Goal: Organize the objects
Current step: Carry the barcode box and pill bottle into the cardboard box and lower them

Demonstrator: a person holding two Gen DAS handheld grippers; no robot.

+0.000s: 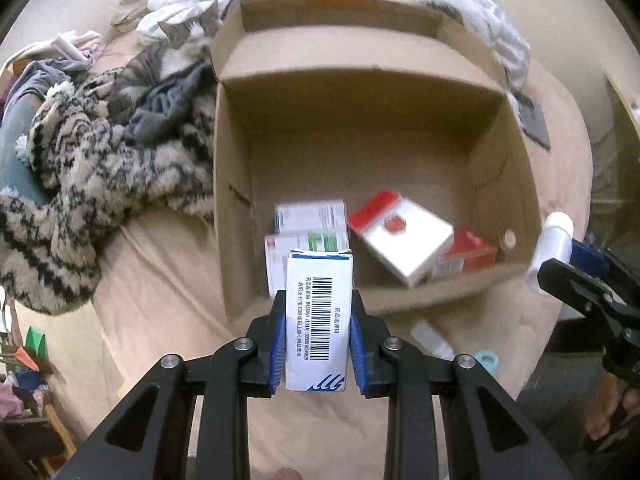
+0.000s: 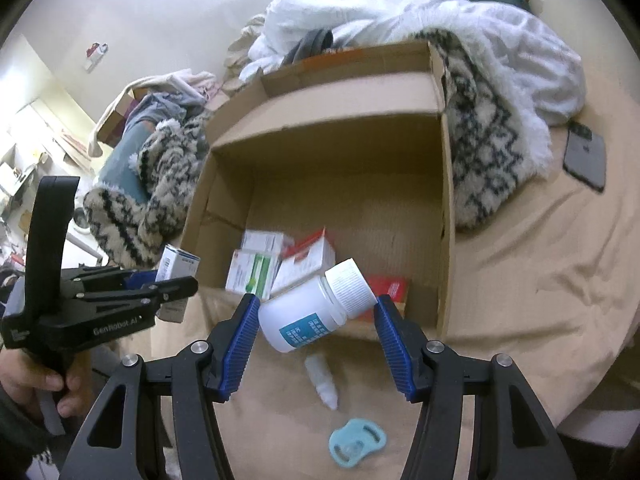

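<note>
My left gripper [image 1: 319, 320] is shut on a white medicine carton with a barcode [image 1: 319, 316], held upright over the near-left rim of an open cardboard box [image 1: 360, 56]. That carton [image 2: 177, 262] and the left gripper [image 2: 176, 284] also show at the left of the right wrist view. My right gripper [image 2: 316, 324] is shut on a white pill bottle with a ribbed cap and blue label [image 2: 312, 310], gripped end to end and tilted, just before the box's near rim [image 2: 328, 330]. The bottle [image 1: 550, 248] shows at the right edge of the left wrist view. Inside the box lie green-and-white cartons [image 1: 310, 226] and red-and-white cartons [image 1: 400, 232].
The box sits on a beige bedsheet [image 2: 520, 280]. A small white dropper bottle [image 2: 322, 380] and a light blue pacifier [image 2: 357, 442] lie on the sheet below my right gripper. A patterned fleece blanket [image 1: 100, 168], a cat [image 1: 160, 68], a white duvet [image 2: 400, 8] and a phone [image 2: 586, 156] surround the box.
</note>
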